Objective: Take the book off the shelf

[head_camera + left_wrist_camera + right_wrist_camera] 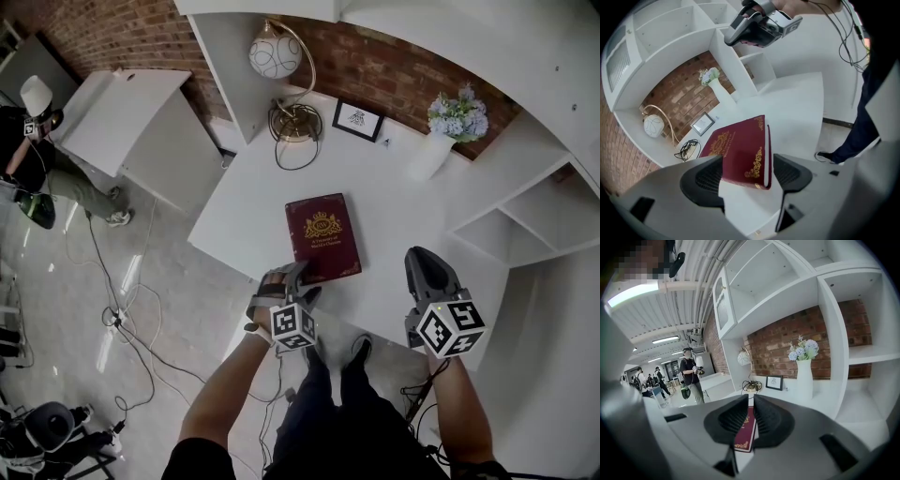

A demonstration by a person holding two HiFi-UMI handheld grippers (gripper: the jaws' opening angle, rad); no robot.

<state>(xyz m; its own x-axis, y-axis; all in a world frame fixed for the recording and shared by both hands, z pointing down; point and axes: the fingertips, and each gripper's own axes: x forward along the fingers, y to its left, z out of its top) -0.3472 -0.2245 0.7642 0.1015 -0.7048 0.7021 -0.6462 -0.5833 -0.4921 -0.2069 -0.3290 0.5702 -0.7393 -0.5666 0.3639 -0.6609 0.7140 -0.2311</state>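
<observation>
Centrally, red book (322, 236) lying flat on white table (394, 187); left gripper (292, 277) jaws spread wide around its near corner, not pinching; right gripper (429, 267) alongside, jaws pressed together, empty.

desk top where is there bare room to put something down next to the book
Bare desk right of the book, up to the vase and shelf unit; another strip left of the book to the desk edge. Crowded along the back: lamp, picture frame.

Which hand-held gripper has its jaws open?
The left hand-held gripper: its jaws stand wide apart, framing the red book's near corner without clamping it. The right hand-held gripper has its jaws shut to a slit, empty.
</observation>
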